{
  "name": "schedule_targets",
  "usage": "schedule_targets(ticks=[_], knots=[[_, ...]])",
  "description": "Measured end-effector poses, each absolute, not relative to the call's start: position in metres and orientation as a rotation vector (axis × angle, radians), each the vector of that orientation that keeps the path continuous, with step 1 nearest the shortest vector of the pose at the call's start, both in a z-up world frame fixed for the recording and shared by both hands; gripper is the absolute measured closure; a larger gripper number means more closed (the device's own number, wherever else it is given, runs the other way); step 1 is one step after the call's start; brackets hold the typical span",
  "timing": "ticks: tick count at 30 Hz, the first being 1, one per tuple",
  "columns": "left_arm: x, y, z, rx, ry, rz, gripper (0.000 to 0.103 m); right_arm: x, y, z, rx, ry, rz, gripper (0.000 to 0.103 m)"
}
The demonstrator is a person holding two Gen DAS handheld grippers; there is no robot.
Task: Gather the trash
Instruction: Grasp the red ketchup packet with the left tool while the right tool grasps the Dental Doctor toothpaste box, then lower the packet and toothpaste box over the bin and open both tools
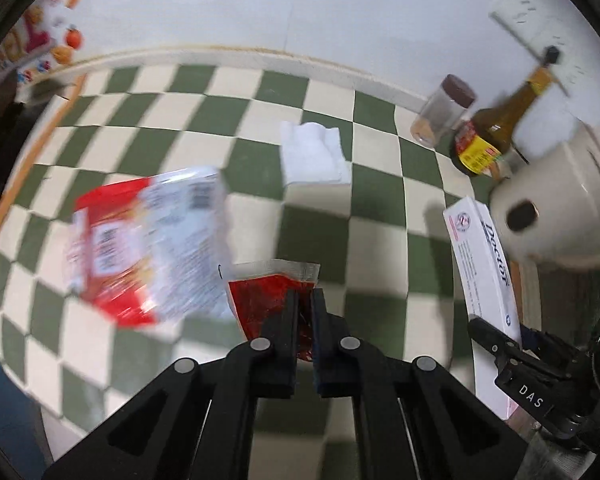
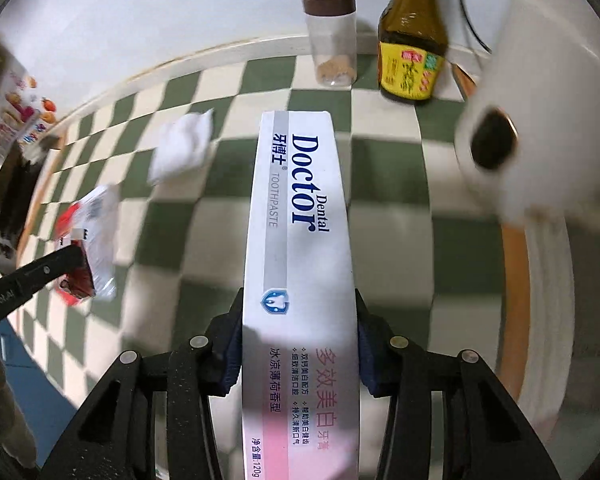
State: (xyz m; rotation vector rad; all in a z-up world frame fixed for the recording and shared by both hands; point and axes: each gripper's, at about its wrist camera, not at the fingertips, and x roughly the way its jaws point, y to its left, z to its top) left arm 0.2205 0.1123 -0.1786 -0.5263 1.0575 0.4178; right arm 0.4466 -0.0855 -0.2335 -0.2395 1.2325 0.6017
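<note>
The left tool point(image 1: 305, 300) is clamped on a red sachet point(image 1: 272, 296), its two fingers pressed together over the packet's lower edge, and holds it clear above the checked tabletop point(image 1: 380, 200). Just left of the sachet a red-and-white wrapper point(image 1: 148, 240) shows blurred; whether it lies on the tabletop or hangs with the sachet cannot be told. Beyond it lies a white tissue point(image 1: 314, 152). The right tool point(image 2: 300, 344) grips a white toothpaste box point(image 2: 300, 208) by its long sides, the box running straight out ahead between the fingers and off the tabletop. Further back, near the wall, stand a clear jar point(image 2: 332, 40) with a brown lid and a dark sauce bottle point(image 2: 412, 52) with a yellow label. To the right sits a blurred white appliance point(image 2: 540, 120).
</note>
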Motion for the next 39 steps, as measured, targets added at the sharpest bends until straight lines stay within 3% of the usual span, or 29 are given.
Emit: schedule_targets(ticks=[11, 21, 26, 39], knots=[[0.068, 0.06, -0.185, -0.259, 1.023, 0.455, 0.1, 0.183, -0.147, -0.211, -0.157, 1.143, 0.466, 0.055], [-0.004, 0.007, -0.272, -0.193, 1.212, 0.398, 0.1, 0.052, -0.191, -0.269, -0.153, 1.247, 0.502, 0.055], [-0.011, -0.003, -0.342, -0.272, 1.324, 0.379, 0.1, 0.033, -0.208, -0.352, -0.156, 1.387, 0.526, 0.055], [0.013, 0.03, -0.642, -0.64, 1.666, 0.291, 0.099, 0.038, -0.212, -0.661, -0.018, 1.754, 0.516, 0.055]])
